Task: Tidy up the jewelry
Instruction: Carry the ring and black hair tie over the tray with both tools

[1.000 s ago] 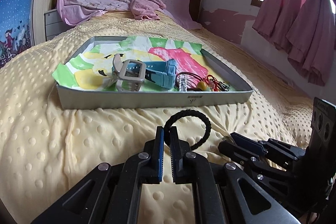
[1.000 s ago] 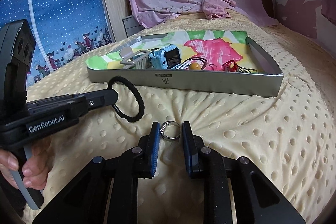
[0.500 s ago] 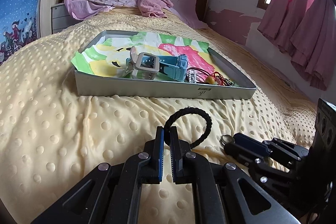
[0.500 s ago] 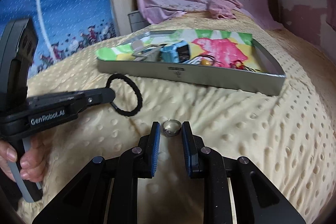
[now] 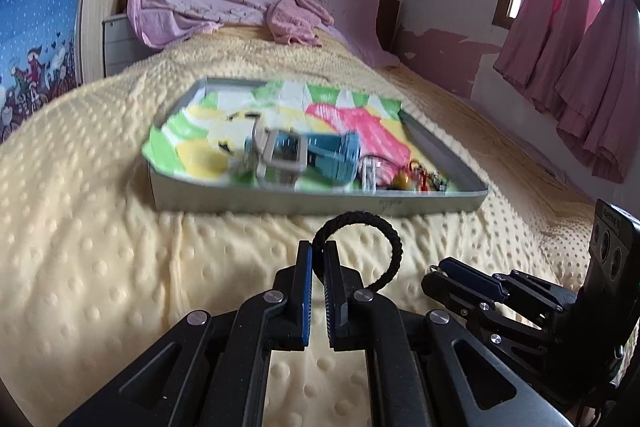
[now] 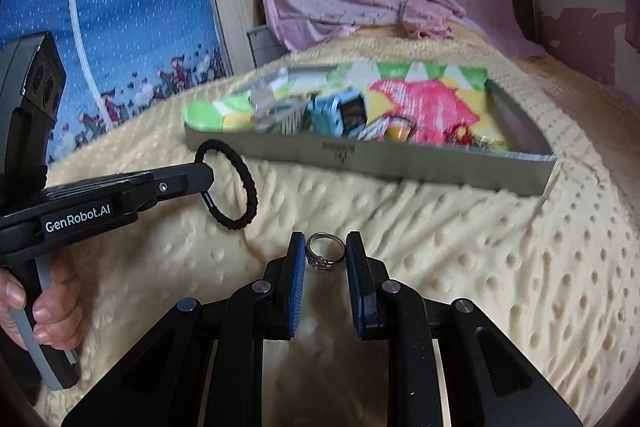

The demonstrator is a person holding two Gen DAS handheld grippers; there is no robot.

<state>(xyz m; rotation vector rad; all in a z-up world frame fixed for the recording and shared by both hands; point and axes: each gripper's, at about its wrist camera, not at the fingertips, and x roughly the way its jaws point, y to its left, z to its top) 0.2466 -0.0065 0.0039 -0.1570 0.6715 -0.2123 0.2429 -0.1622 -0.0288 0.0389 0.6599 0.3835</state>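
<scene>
My left gripper [image 5: 318,259] is shut on a black braided hair band [image 5: 376,227] and holds it above the yellow bedspread, short of the tray; the band also shows in the right wrist view [image 6: 240,187]. My right gripper [image 6: 326,255] has a silver ring [image 6: 325,255] between its fingertips, touching the left pad with a small gap at the right one. It holds the ring above the bedspread. A grey tray [image 5: 320,201] lined with a bright cloth holds a blue watch [image 5: 320,155], a grey buckle and several small pieces. It also shows in the right wrist view [image 6: 400,163].
The dotted yellow bedspread [image 5: 100,247] covers the bed. A pink cloth [image 5: 296,19] lies at the head of the bed. Pink curtains [image 5: 568,59] hang at the right and a blue wardrobe cover [image 6: 120,27] stands at the left.
Both grippers have lifted and moved toward the tray, each keeping its item. The tray looks closer and blurred by motion.
</scene>
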